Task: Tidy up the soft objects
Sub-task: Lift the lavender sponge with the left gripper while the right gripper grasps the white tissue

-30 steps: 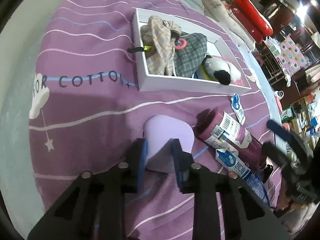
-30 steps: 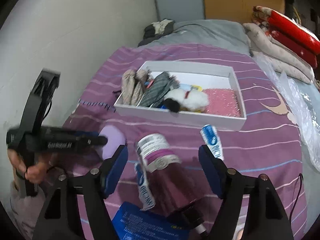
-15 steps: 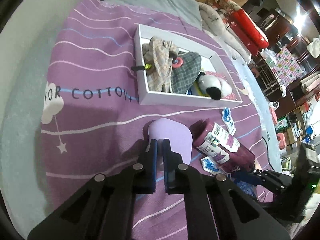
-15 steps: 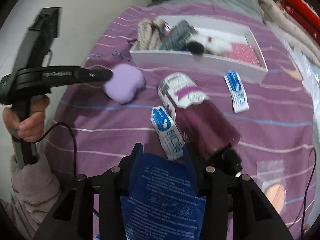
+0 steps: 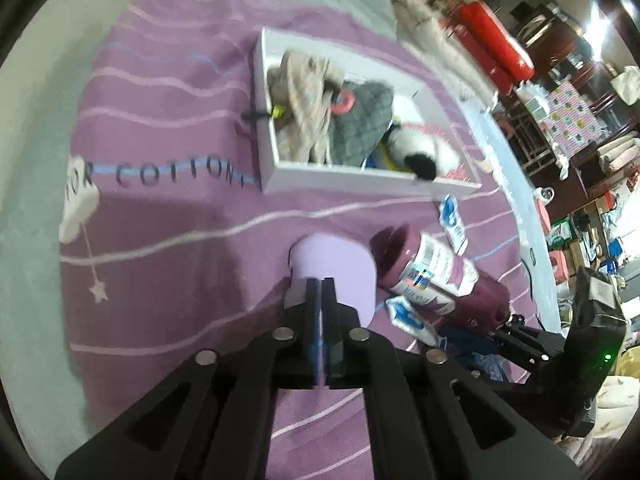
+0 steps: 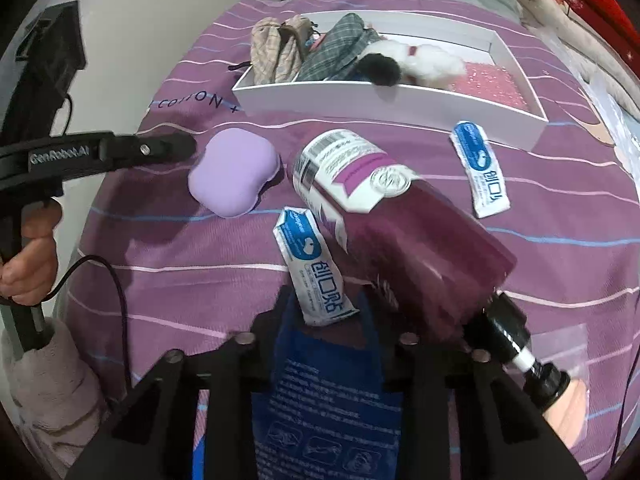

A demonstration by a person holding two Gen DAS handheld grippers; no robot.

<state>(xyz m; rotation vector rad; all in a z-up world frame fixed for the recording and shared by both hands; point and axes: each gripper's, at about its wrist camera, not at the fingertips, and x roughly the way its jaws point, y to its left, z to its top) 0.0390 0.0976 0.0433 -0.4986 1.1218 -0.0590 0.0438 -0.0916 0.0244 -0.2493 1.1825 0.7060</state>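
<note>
**Both grippers close in on the bedspread clutter**

Since a second ago the left gripper (image 5: pixel 321 286) has drawn its jaws from well apart to nearly touching, and the right gripper (image 6: pixel 326 312) has dropped lower, so the blue packet (image 6: pixel 332 392) that lay ahead of it now sits between its fingers.

Left gripper's jaws stand almost together and are parting slightly; whether they pinch the near edge of the lilac sponge (image 5: pixel 336 266) right at their tips cannot be told. From the right wrist view the left gripper's tip (image 6: pixel 168 148) sits just beside the sponge's (image 6: pixel 234 176) left end.

Right gripper's jaws are closing around the blue packet, its top edge lying between the pads; whether the pads already press it is unclear. A small white sachet (image 6: pixel 314 270) lies just ahead of the tips, overlapping the packet. Touching the right finger is a maroon folded umbrella (image 6: pixel 400 224), running away up and to the left. A second sachet (image 6: pixel 480 168) lies further off to the right.

Beyond all of this sits the white box (image 6: pixel 384 100), holding checked cloths (image 6: pixel 340 54) and a black-and-white plush toy (image 6: pixel 408 64).
</note>
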